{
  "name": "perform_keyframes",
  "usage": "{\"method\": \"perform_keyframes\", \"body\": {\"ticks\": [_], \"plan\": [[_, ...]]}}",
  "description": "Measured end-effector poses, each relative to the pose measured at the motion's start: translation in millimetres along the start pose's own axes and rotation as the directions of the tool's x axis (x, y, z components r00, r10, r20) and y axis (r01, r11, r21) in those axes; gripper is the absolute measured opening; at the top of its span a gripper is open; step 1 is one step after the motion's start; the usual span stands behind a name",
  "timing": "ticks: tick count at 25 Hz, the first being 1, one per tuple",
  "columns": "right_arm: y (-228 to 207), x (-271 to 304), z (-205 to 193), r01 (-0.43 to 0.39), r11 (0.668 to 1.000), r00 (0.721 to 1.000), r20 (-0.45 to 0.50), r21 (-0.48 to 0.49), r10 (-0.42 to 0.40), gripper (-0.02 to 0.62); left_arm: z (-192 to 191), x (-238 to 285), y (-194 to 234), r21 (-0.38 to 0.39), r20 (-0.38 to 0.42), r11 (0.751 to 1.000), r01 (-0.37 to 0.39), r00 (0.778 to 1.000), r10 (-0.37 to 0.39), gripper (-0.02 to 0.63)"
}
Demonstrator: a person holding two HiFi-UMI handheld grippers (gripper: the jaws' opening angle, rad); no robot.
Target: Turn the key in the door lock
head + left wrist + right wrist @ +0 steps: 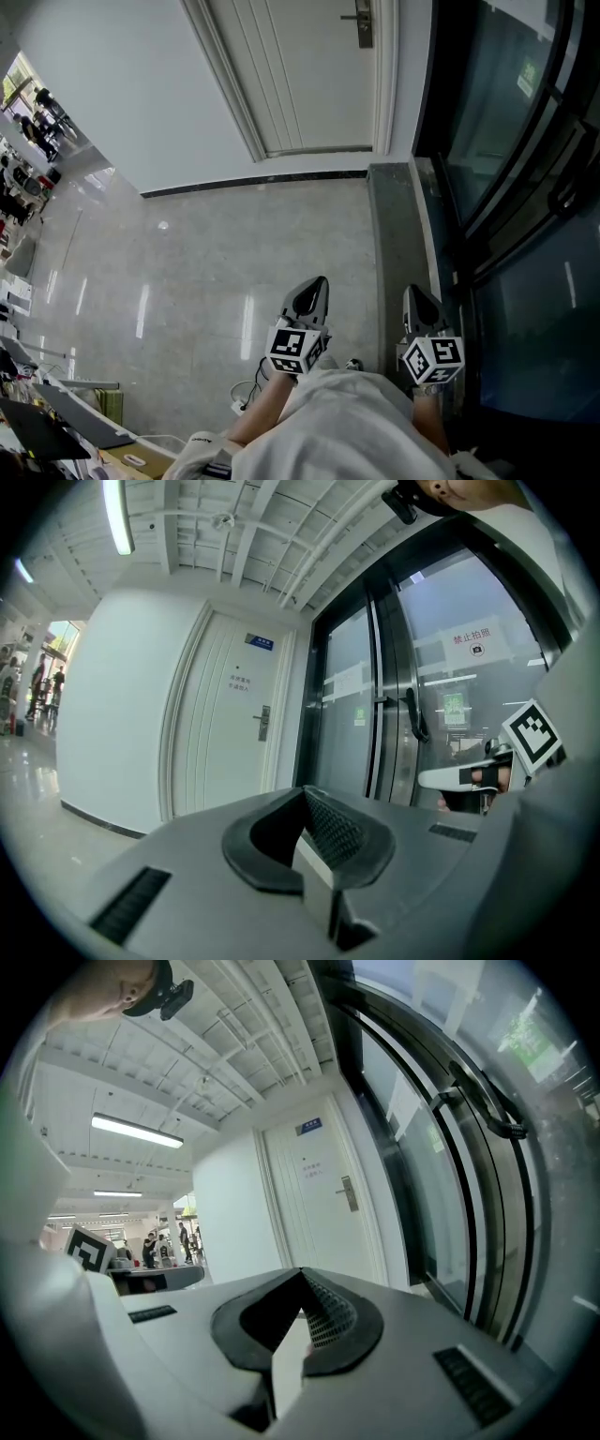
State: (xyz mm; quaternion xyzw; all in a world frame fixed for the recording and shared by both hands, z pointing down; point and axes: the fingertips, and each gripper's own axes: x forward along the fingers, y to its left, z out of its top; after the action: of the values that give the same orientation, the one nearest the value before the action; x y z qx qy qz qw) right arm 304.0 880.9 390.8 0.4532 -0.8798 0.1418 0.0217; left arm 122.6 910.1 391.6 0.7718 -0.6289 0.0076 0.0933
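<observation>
While both claws are pinched closed on nothing, the door lock [364,24] sits well ahead, at the right edge of a white panelled door [309,80].
It shows as a narrow, dark metal plate whose long axis runs up and down the door, with a short lever handle pointing left towards the door's middle. Whether a key is in it is too small to tell. The left gripper [319,283] and right gripper [413,293] point forward over the glossy grey tiled floor [225,272], side by side and apart, jaws pressed tip to tip. From the left gripper view the lock [264,723] lies below a small blue sign [261,642], just left of the dark-framed glass doors [375,714].
</observation>
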Motion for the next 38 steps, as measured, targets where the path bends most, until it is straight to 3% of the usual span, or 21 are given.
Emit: {"method": "perform_keyframes", "body": {"ticks": [10, 16, 23, 32, 38], "plan": [[-27.4, 16.8, -12.8, 0.019, 0.998, 0.998, -0.061, -0.065, -0.023, 0.004, -16.2, 20.6, -0.6, -0.017, -0.026, 1.0, -0.017, 1.0, 0.017, 0.008], [-43.7, 53.5, -19.4, 0.06, 0.998, 0.994, -0.094, 0.014, -0.059, 0.003, -13.0, 51.7, 24.3, -0.022, -0.018, 0.999, -0.025, 1.0, 0.025, 0.008], [-53.9, 111.2, -16.4, 0.12, 0.993, 0.981, -0.157, 0.007, -0.118, 0.003, -8.7, 101.0, 63.7, -0.036, -0.038, 0.999, -0.003, 0.999, 0.002, 0.008], [-44.6, 189.7, 14.9, 0.089, 0.996, 0.989, -0.115, 0.001, -0.088, 0.003, 17.6, 169.1, 105.4, -0.015, -0.01, 0.996, 0.09, 0.996, -0.09, 0.009], [-35.9, 236.5, 26.4, 0.114, 0.993, 0.989, -0.099, -0.005, -0.114, 0.003, 32.2, 202.1, 151.0, -0.034, -0.003, 0.996, 0.084, 0.996, -0.084, 0.008]]}}
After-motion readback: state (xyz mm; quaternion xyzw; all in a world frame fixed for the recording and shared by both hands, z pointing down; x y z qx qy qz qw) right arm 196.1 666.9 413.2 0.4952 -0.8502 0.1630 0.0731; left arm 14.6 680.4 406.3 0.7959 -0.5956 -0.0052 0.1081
